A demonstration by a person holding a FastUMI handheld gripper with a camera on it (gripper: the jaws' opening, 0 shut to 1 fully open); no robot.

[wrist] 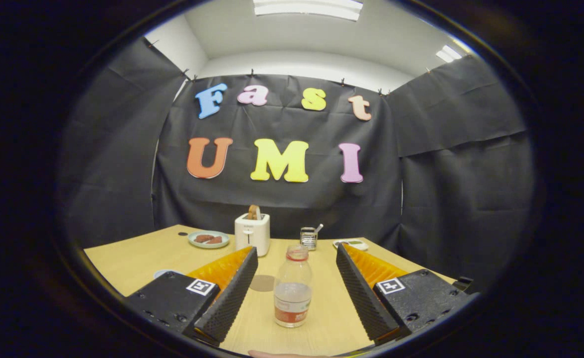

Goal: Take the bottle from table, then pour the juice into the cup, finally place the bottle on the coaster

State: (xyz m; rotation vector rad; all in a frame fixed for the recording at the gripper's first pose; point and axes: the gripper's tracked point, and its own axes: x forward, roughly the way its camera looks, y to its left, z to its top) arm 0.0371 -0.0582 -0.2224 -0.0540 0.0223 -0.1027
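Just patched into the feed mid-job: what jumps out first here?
The clear bottle stands upright on the wooden table, between the open gripper's fingers, neither touching it. Beyond it a white toaster holds a slice, with a plate beside it.

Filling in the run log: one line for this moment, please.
phase: approach | gripper: open, fingers either side of bottle, not touching | bottle: upright on table, capped | coaster: beside bottle, bare
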